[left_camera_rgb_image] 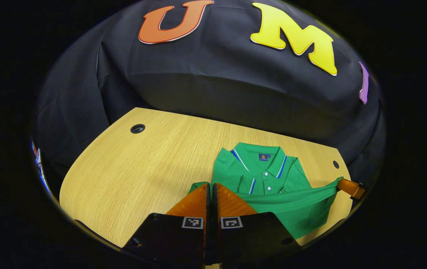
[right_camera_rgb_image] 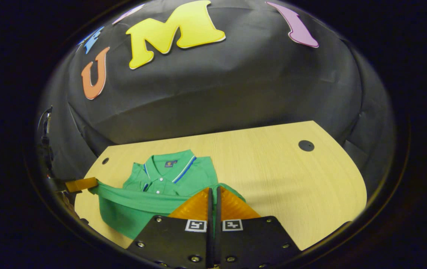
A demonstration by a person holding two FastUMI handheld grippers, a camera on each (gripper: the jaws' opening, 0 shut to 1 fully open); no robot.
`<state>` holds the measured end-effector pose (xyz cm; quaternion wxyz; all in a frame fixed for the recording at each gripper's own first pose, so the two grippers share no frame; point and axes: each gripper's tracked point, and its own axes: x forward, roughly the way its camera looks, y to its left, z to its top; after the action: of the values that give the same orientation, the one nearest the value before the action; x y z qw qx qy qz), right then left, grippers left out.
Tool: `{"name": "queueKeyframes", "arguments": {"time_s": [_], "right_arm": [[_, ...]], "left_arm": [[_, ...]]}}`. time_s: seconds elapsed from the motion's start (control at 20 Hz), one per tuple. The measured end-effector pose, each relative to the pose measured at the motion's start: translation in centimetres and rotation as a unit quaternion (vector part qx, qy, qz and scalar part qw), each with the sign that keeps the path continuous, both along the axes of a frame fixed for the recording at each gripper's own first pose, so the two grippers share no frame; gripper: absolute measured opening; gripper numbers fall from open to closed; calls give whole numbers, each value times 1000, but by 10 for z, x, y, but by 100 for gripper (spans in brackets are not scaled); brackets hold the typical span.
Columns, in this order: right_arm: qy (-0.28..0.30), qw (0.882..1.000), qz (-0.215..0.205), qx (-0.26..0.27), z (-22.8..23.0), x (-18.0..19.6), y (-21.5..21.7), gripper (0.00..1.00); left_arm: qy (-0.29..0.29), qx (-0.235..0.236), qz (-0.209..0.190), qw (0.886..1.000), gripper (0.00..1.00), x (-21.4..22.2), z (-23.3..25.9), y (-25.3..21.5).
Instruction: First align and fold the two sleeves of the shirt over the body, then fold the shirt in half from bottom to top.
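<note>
Fingers of the left gripper (left_camera_rgb_image: pixel 212 185) are pressing together on a bottom corner of the green shirt (left_camera_rgb_image: pixel 263 175), with cloth bunching over their tips. In the right gripper view, the right gripper (right_camera_rgb_image: pixel 213 189) is pinching the other bottom corner the same way, its two fingers closed on the fabric. Between the two grippers the hem is stretching taut as a raised band across the front of the shirt, hanging above the buttoned placket. In the left gripper view the right gripper is showing farther off at the right end of that band; in the right gripper view the left gripper is showing at the band's left end. Below the band, loose cloth is sagging toward the wooden table (left_camera_rgb_image: pixel 131 175). The collar end of the shirt is lying flat on the table, toward the black cloth wall (left_camera_rgb_image: pixel 217 82). Round holes (left_camera_rgb_image: pixel 137 128) are sitting near the table's far corners.
</note>
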<state>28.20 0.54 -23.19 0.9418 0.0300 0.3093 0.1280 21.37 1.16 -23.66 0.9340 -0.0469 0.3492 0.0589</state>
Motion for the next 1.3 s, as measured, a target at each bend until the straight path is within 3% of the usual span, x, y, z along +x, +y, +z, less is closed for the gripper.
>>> {"name": "queueKeyframes", "arguments": {"time_s": [0.65,0.8,0.9,0.95,1.3], "right_arm": [[-39,999,3,-10,-6,91,29,1],[-12,1000,-13,-4,-19,94,28,5],[11,1000,-28,3,-39,94,24,98],[9,999,-35,6,-41,94,22,93],[-30,999,-30,-2,-16,87,23,95]], "left_arm": [[-24,14,-17,999,3,92,-23,10],[-31,25,-25,999,1,104,-37,12],[-11,28,-19,999,66,83,-34,10],[-9,31,-19,999,98,93,-51,13],[-36,16,-30,999,99,92,-36,4]]}}
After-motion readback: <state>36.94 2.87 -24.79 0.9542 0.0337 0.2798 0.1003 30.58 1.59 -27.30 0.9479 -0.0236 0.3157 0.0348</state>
